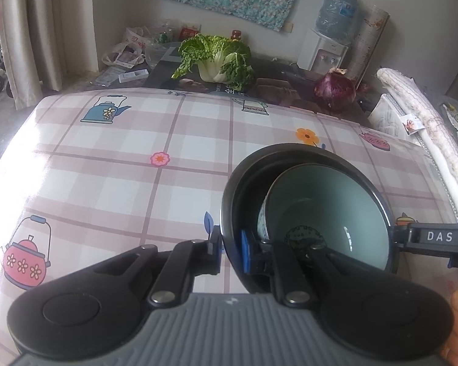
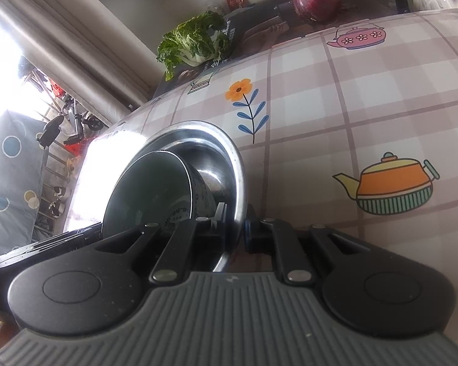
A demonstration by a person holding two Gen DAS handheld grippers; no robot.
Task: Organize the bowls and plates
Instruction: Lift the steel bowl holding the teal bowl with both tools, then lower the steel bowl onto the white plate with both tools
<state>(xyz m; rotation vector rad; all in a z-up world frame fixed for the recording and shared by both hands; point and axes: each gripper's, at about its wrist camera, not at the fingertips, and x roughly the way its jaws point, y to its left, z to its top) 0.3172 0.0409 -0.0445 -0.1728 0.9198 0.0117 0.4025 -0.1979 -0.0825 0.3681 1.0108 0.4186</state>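
A steel bowl (image 1: 290, 148) holds a pale green ceramic bowl (image 1: 320, 201) that leans inside it, over the checked tablecloth (image 1: 137, 152). My left gripper (image 1: 230, 248) is shut on the steel bowl's left rim, one finger outside and one inside. My right gripper (image 1: 397, 238) pinches the opposite rim at the right edge of that view. In the right wrist view, the right gripper (image 2: 233, 225) is shut on the steel bowl (image 2: 226, 152) rim, with the green bowl (image 2: 146, 189) just beyond it. I cannot tell whether the bowl rests on the cloth.
A leafy cabbage (image 1: 216, 58) and a red onion (image 1: 334, 88) sit on a dark poster at the table's far side. A water dispenser (image 1: 326, 52) stands behind. A rolled mat (image 1: 427, 122) lies along the right edge. Curtains hang at the left.
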